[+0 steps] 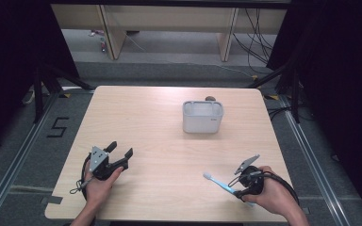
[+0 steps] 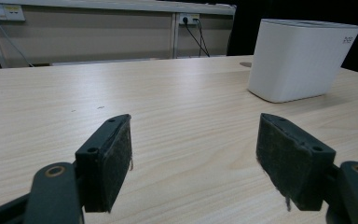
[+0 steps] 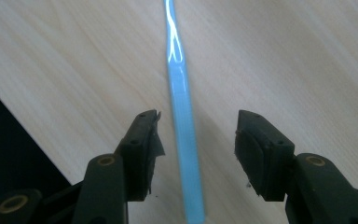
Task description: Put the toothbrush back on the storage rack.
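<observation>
Blue toothbrush [image 3: 182, 116] lies on the wooden table [image 1: 160, 136] between the right gripper's [image 3: 198, 140] wide-apart jaws, untouched; the left gripper [image 2: 196, 154] is wide apart too.

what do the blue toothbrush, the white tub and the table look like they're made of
Toothbrush: probably plastic, pale blue and glossy, with a bright glare streak along its handle.
White tub: likely matte plastic, with an even, dull surface, faint vertical ribbing and soft rounded corners.
Table: light wood or wood-look laminate, with visible grain lines and a low sheen; which one cannot be told.

Bare tabletop [image 1: 155, 136] w/ lone obstacle: white bin [image 1: 202, 117]
</observation>
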`<state>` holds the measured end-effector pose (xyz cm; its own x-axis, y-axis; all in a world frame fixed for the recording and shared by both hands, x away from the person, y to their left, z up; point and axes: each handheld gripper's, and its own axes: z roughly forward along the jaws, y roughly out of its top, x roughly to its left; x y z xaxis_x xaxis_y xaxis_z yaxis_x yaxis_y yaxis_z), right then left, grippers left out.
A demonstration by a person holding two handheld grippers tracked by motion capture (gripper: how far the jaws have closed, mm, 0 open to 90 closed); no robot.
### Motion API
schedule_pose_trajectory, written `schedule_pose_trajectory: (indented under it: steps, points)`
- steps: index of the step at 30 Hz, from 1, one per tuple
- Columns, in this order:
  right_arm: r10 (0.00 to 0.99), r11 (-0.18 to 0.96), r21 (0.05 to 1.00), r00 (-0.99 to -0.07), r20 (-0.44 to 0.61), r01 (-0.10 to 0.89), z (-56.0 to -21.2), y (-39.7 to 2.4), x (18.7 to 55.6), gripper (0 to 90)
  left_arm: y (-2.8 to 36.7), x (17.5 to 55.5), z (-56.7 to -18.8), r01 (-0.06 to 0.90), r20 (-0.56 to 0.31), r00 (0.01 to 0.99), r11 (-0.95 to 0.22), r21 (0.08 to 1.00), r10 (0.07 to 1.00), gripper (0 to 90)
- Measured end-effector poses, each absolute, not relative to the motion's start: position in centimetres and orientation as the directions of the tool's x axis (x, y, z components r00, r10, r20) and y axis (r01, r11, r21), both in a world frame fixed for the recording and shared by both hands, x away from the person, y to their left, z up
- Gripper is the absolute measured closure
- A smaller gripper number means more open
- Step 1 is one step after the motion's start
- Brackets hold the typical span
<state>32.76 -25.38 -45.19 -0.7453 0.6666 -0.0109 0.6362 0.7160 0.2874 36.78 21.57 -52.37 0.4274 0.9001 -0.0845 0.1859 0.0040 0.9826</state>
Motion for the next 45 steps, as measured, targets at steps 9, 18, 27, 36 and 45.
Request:
schedule_pose_trajectory:
  steps: [9, 18, 27, 36, 45]
  points:
    - [0.609, 0.78, 0.178, -0.793, 0.001, 0.6, -45.0, -24.7, 33.1, 52.2, 21.5, 36.8, -52.4, 0.189, -0.084, 0.427, 0.001, 0.982, 0.9, 27.1]
    - [0.566, 0.823, 0.079, -0.824, -0.022, 0.563, -44.6, -24.3, 33.9, 57.9, 21.5, 36.8, -52.3, 0.192, -0.081, 0.427, -0.003, 0.981, 0.9, 28.1]
    - [0.583, 0.812, 0.007, -0.812, 0.015, 0.583, -44.9, -23.4, 34.3, 60.6, 21.5, 36.8, -52.3, 0.196, -0.085, 0.426, 0.0, 0.981, 0.901, 28.6]
    - [0.559, 0.829, -0.022, -0.829, 0.013, 0.559, -45.7, -23.3, 35.3, 64.4, 21.5, 36.7, -52.3, 0.198, -0.089, 0.427, 0.003, 0.98, 0.9, 28.8]
    - [0.572, 0.82, -0.041, -0.82, 0.03, 0.57, -46.1, -22.8, 35.7, 68.2, 21.4, 36.7, -52.4, 0.2, -0.09, 0.428, 0.003, 0.98, 0.899, 29.1]
